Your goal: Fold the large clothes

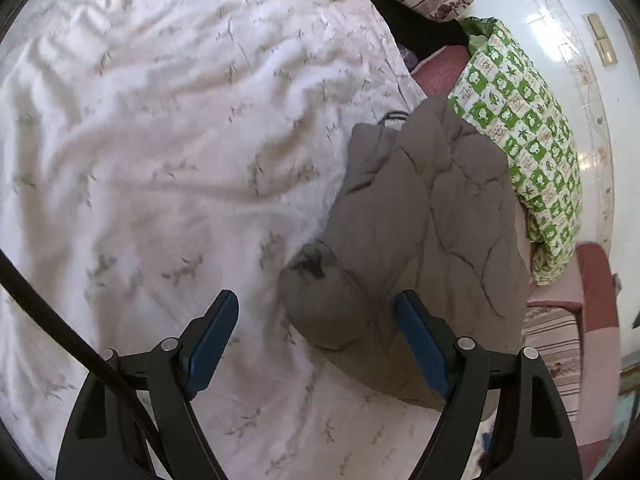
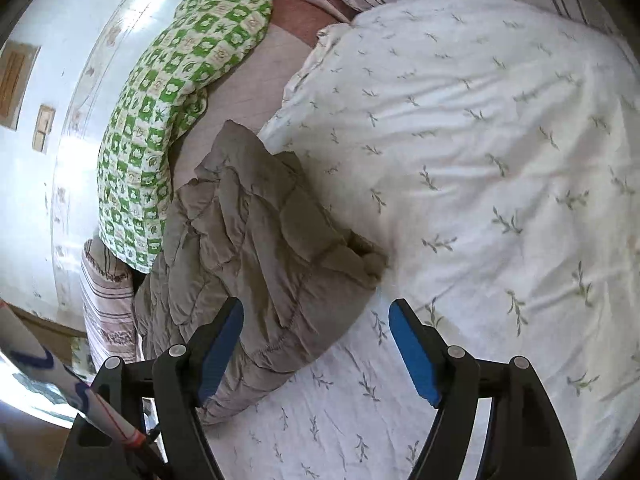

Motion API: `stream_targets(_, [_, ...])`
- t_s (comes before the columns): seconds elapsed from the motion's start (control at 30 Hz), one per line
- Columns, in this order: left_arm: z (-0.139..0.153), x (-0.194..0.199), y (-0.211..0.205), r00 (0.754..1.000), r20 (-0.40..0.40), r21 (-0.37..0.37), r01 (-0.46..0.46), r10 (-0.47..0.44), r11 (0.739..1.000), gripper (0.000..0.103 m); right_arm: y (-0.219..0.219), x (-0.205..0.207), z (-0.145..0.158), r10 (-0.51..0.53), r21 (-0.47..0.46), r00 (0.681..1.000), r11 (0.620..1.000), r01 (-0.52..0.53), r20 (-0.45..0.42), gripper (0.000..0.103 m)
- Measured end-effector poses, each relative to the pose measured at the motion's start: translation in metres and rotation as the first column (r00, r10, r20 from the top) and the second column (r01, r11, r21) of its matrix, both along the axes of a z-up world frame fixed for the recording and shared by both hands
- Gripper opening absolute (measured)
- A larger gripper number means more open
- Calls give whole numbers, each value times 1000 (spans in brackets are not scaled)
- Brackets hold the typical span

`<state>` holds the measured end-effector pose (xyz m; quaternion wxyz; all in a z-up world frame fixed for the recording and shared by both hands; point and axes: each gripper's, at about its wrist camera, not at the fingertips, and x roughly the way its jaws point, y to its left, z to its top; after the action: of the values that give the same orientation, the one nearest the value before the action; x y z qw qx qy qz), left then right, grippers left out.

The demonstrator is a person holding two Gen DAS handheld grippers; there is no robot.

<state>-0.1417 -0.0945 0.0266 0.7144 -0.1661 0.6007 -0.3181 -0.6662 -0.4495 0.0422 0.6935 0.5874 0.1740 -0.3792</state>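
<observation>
Between both grippers' spread jaws, the quilted jacket (image 1: pixel 420 216) lies bunched.

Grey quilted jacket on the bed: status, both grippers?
Left gripper open, empty. Right gripper open, empty. Grey quilted jacket bunched on white leaf-print duvet, not held. Green checked pillow close beside the jacket.

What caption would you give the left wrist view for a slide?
Open left gripper above a crumpled grey quilted jacket on a leaf-print white duvet, green checked pillow behind.
</observation>
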Motion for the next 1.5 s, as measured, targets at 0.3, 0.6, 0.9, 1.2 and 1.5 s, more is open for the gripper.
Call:
stream_targets(0.3, [-6, -4, -11, 1000, -26, -30, -1, 0, 1000, 81, -10, 4, -23, -6, 55, 999, 999, 3, 48, 80])
stream_targets(0.6, [-20, -7, -12, 998, -49, -67, -38, 35, 997, 81, -23, 19, -48, -45, 89, 996, 995, 37, 83, 80])
stream_targets(0.9, [-31, -1, -30, 996, -63, -135, -65, 57, 989, 73, -31, 41, -54, -37, 59, 998, 998, 34, 53, 57])
stream_targets(1.2, [25, -33, -65, 929, 364, 124, 24, -68, 992, 42, 4, 92, 11, 50, -281, 934, 947, -157, -354, 34])
stream_targets(1.5, [76, -54, -50, 834, 546, 98, 25, -75, 995, 37, 38, 93, 63, 52, -433, 916, 870, -237, -398, 31])
